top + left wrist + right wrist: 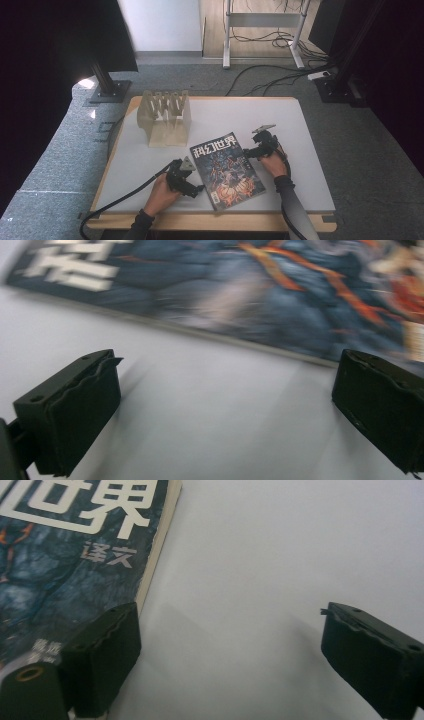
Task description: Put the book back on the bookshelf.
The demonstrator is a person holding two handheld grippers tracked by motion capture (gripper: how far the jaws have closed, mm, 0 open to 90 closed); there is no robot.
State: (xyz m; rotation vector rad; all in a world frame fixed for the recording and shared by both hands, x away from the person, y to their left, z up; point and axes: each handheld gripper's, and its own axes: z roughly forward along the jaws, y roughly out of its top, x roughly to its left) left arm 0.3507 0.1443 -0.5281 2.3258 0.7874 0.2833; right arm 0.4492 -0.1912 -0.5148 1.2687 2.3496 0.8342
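- High view: a magazine (pixel 227 169) with a dark illustrated cover lies flat on the white table (pixel 300 130), close to the near edge and turned at an angle. My left gripper (pixel 192 189) sits at the magazine's left edge, near its near-left corner. My right gripper (pixel 251 152) sits at the magazine's right edge, near its far-right corner. A wooden slotted rack (pixel 165 117) stands by the far-left corner.
- Left gripper view: my jaws stand wide apart, holding nothing. The magazine's (pixel 240 295) edge runs just beyond them, with bare table between the jaws.
- Right gripper view: my jaws are spread wide and empty. One jaw rests against the magazine's (pixel 75 555) edge; the other is over bare table.
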